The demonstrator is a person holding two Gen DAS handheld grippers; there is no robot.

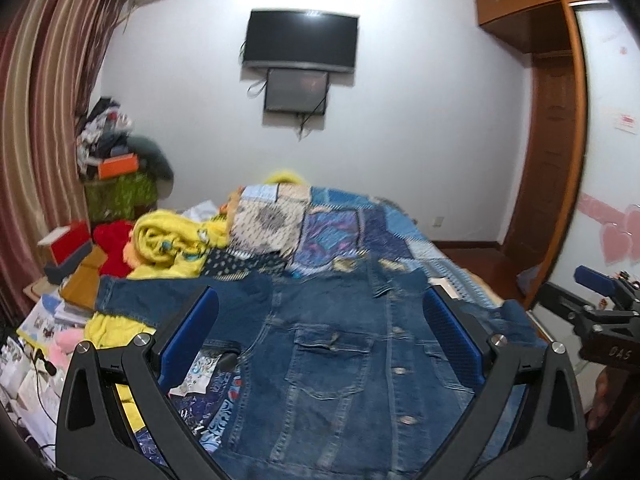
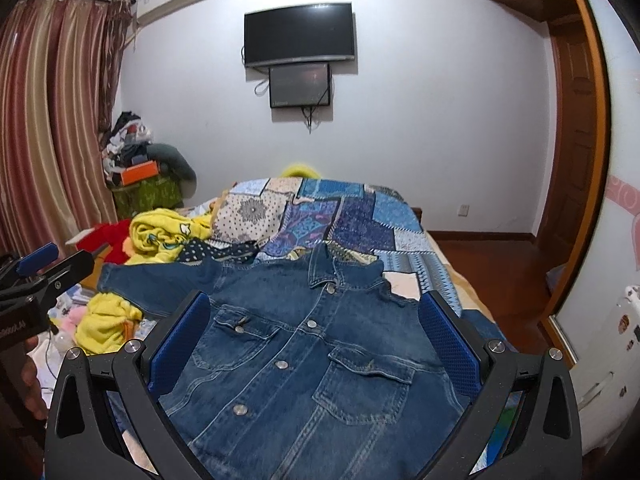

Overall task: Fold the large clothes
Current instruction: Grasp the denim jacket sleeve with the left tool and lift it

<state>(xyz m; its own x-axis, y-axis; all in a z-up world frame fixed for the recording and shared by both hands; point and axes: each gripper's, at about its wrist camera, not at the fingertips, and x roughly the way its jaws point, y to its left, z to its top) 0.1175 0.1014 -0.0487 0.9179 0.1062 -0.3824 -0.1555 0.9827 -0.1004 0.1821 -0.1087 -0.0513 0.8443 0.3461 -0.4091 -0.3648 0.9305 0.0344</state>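
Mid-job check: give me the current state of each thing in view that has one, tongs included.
Denim jacket: spread flat on the bed, front up, buttoned, one sleeve stretched out to the side.
Left tongs: open, holding nothing, above the jacket.
Right tongs: open, holding nothing, above the jacket.
Yellow blanket: crumpled in a heap.
TV: screen dark.
Curtain: drawn shut.
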